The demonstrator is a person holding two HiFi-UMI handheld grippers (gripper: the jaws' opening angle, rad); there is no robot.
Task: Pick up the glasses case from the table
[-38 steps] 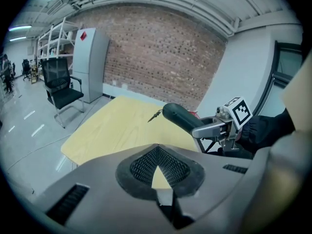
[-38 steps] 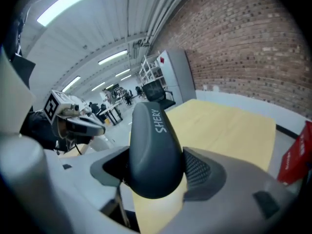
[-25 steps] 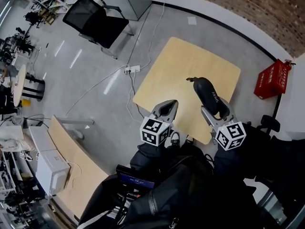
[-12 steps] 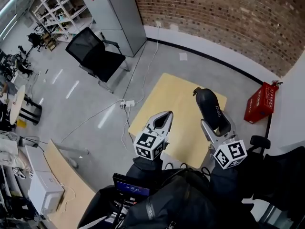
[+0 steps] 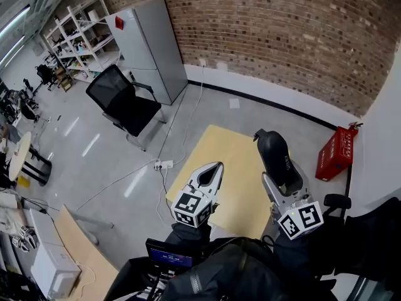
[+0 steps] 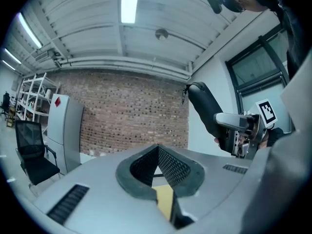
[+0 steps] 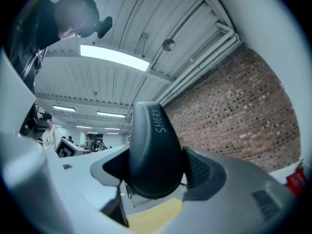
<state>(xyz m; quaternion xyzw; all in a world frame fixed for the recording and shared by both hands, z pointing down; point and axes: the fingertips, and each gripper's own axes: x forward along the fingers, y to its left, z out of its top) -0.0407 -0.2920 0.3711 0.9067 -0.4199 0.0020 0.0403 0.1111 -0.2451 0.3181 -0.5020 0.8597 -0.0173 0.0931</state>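
Note:
The black glasses case (image 5: 276, 155), printed "SHERY", is held off the yellow table (image 5: 229, 162) with my right gripper (image 5: 283, 175) shut on its lower end. In the right gripper view the case (image 7: 153, 150) fills the gap between the jaws and sticks up toward the ceiling. My left gripper (image 5: 216, 167) hangs over the table's left part, shut with nothing in it; its mesh pads (image 6: 168, 165) meet at the tip. In the left gripper view, the case (image 6: 207, 108) and the right gripper (image 6: 239, 130) are at the right.
A black office chair (image 5: 122, 102) and a grey cabinet (image 5: 147, 42) stand at the far left by the brick wall (image 5: 282, 36). A red crate (image 5: 332, 152) sits on the floor right of the table. A power strip (image 5: 164, 165) with cables lies left of it.
The right gripper has carried the case higher above the table. Both grippers now point more upward, and the head view has swung up to take in the brick wall.

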